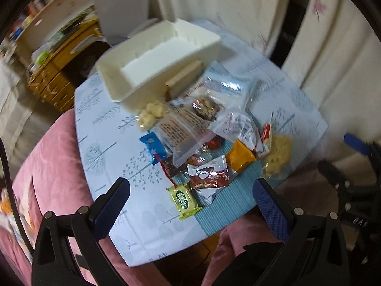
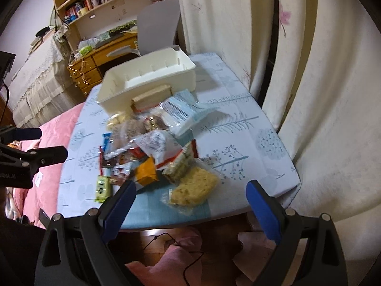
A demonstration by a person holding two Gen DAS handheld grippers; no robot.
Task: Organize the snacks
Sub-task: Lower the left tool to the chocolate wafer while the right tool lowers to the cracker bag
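A pile of wrapped snacks (image 1: 204,140) lies on a small table with a tree-print cloth (image 1: 114,143). An empty cream storage box (image 1: 157,59) with a wooden handle stands behind the pile. A green packet (image 1: 184,199) lies nearest my left gripper (image 1: 190,190), which is open and empty above the table's near edge. In the right wrist view the pile (image 2: 152,147), the box (image 2: 147,78) and a yellow cracker pack (image 2: 194,187) show. My right gripper (image 2: 190,190) is open and empty, just short of the cracker pack.
A pink bed cover (image 1: 47,166) lies left of the table. Cream curtains (image 2: 309,71) hang at the right. A wooden desk (image 2: 95,62), a grey chair (image 2: 159,23) and a bookshelf stand behind. A cable (image 2: 190,257) lies on the floor below.
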